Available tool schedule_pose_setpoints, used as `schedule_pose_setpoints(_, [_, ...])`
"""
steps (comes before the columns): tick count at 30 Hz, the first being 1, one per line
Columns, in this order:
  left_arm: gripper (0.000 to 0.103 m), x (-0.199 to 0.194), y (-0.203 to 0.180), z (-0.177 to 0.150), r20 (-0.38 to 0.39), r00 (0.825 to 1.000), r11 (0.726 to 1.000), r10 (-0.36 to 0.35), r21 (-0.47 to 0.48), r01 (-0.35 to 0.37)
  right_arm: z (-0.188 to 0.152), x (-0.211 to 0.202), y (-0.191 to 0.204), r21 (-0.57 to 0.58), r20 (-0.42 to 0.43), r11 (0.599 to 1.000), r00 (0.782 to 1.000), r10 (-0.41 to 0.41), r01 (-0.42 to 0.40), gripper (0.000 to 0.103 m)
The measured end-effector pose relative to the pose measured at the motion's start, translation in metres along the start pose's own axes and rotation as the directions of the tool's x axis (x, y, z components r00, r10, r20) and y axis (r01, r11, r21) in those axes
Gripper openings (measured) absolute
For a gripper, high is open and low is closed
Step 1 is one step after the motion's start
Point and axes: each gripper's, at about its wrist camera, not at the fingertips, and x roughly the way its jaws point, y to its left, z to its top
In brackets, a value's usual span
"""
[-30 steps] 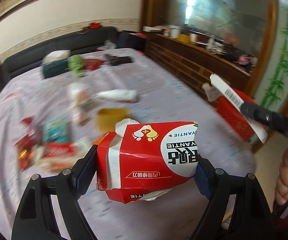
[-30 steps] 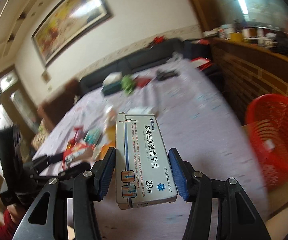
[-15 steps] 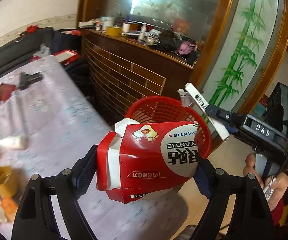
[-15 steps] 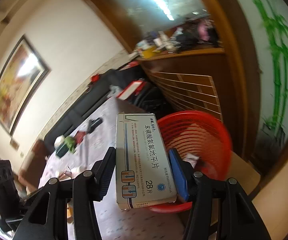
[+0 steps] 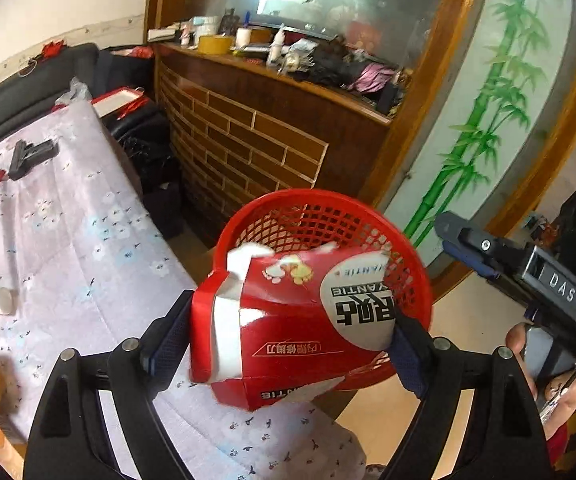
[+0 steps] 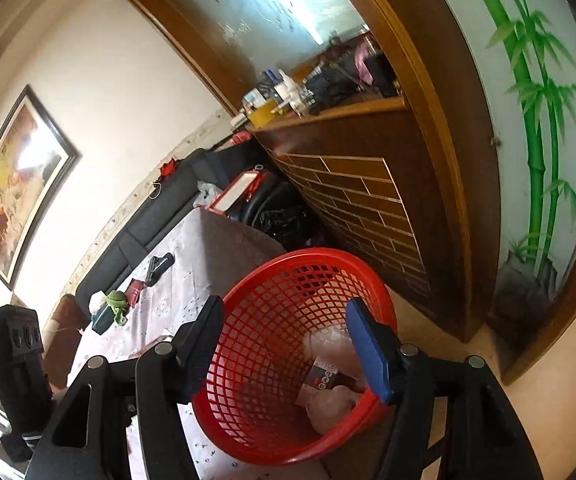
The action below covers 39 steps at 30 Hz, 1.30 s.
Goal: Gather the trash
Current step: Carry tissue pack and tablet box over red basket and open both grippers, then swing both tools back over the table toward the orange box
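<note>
- The table (image 5: 67, 240), under a pale flowered cloth, had a red mesh basket (image 6: 271, 360) just off its near corner.
- The basket held crumpled wrappers and a small packet.
- The red carton (image 5: 288, 328), torn, with white flaps and upside-down print, sat between the left gripper's (image 5: 283, 344) jaws, which had just been widening, in front of the basket rim.
- The right gripper (image 6: 292, 344) had just been spreading, nothing between its jaws, above the basket.

Bright daylight, fisheye warp, slight blur
</note>
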Motion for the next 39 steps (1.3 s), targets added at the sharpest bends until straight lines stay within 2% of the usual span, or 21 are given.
schedule_pose_setpoints(3, [0.091, 0.001, -0.004, 0.007, -0.012, 1.000, 1.000, -0.004, 0.005, 0.004, -0.007, -0.008, 0.007, -0.001, 0.016, 1.000, 1.000, 0.021, -0.021, 0.069])
schedule_pose_setpoints(5, [0.091, 0.001, -0.009, 0.011, -0.018, 0.999, 0.999, -0.046, -0.002, 0.046, -0.010, -0.016, 0.008, 0.031, 0.036, 0.999, 0.999, 0.019, -0.020, 0.069])
schedule_pose_setpoints(9, [0.091, -0.006, -0.011, 0.006, -0.017, 0.999, 0.999, -0.040, 0.021, 0.041, -0.013, -0.038, 0.014, 0.036, 0.087, 0.999, 0.996, -0.002, -0.001, 0.069])
schedule_pose_setpoints(13, [0.091, -0.021, 0.000, -0.001, 0.006, 0.999, 0.999, -0.033, -0.001, 0.033, -0.017, -0.055, 0.020, 0.008, 0.104, 1.000, 0.995, -0.001, 0.001, 0.069])
schedule_pose_setpoints(15, [0.091, -0.034, 0.011, -0.007, 0.024, 1.000, 1.000, -0.009, -0.020, 0.010, -0.022, -0.055, 0.021, 0.010, 0.077, 1.000, 0.997, 0.021, -0.022, 0.070])
schedule_pose_setpoints(18, [0.091, -0.053, 0.032, -0.019, 0.038, 0.999, 0.999, 0.033, -0.042, -0.032, -0.038, -0.046, 0.023, 0.013, -0.011, 0.994, 0.994, 0.113, -0.112, 0.070])
schedule_pose_setpoints(21, [0.091, -0.074, 0.056, -0.040, 0.059, 0.995, 0.994, 0.082, -0.073, -0.077, -0.060, -0.035, 0.035, -0.016, -0.108, 0.977, 0.972, 0.208, -0.211, 0.070])
schedule_pose_setpoints(27, [0.091, -0.116, 0.098, -0.092, 0.072, 0.981, 0.976, 0.182, -0.133, -0.171, -0.096, -0.020, 0.085, -0.174, -0.209, 0.945, 0.948, 0.240, -0.277, 0.069])
schedule_pose_setpoints(33, [0.091, -0.160, 0.146, -0.140, 0.066, 0.964, 0.946, 0.258, -0.222, -0.237, -0.134, 0.000, 0.137, -0.283, -0.323, 0.888, 0.908, 0.268, -0.362, 0.069])
schedule_pose_setpoints(39, [0.091, -0.210, 0.205, -0.183, 0.067, 0.931, 0.881, 0.360, -0.352, -0.315, -0.170, 0.026, 0.182, -0.334, -0.410, 0.858, 0.880, 0.242, -0.391, 0.069])
